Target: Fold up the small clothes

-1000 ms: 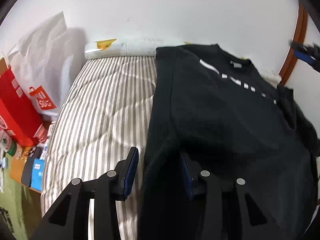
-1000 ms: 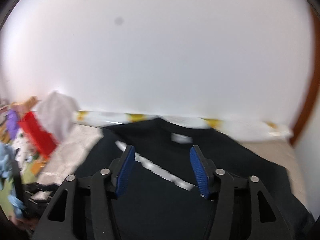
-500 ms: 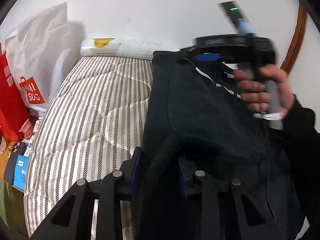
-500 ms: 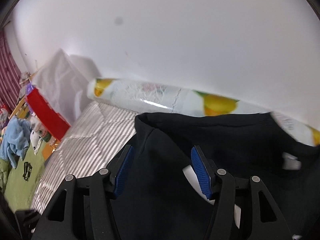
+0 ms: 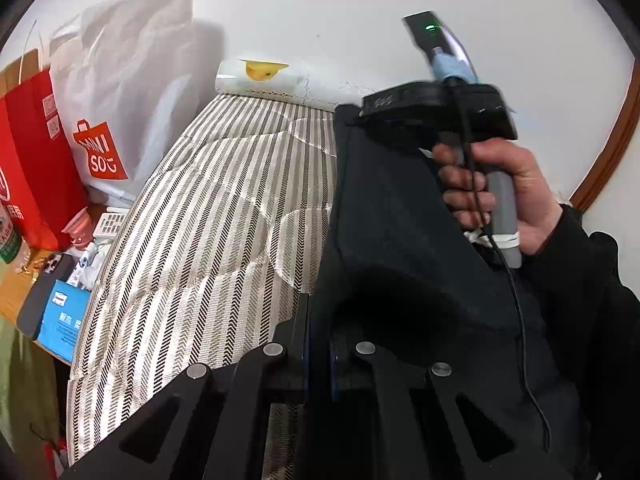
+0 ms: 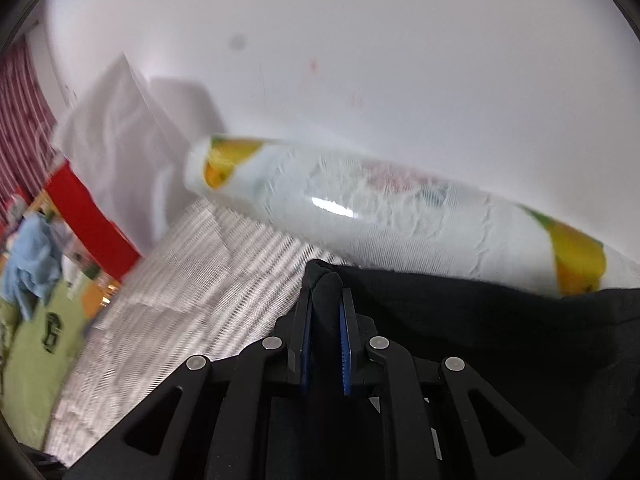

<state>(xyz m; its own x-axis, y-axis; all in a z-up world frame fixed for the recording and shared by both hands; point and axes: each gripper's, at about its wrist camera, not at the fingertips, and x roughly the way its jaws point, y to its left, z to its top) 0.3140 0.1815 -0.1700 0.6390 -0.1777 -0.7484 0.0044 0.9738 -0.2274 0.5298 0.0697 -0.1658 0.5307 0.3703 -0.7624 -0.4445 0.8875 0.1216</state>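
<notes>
Both jaws having just closed, left gripper (image 5: 319, 344) and right gripper (image 6: 325, 320) are now pinching the black cotton shirt (image 5: 392, 216) lying on the striped quilted mattress (image 5: 208, 220), unlike earlier

This is a bedroom in a home. A mattress (image 5: 208, 220) with a striped quilted cover lies against a plain white wall (image 5: 320, 8). A long printed bolster (image 6: 380, 216) rests along the wall. Beside the bed stand a red paper bag (image 5: 36, 152) and a white Miniso shopping bag (image 5: 120, 100). A phone (image 5: 40, 292), small boxes and crumpled blue clothing (image 6: 32, 264) lie there too.
</notes>
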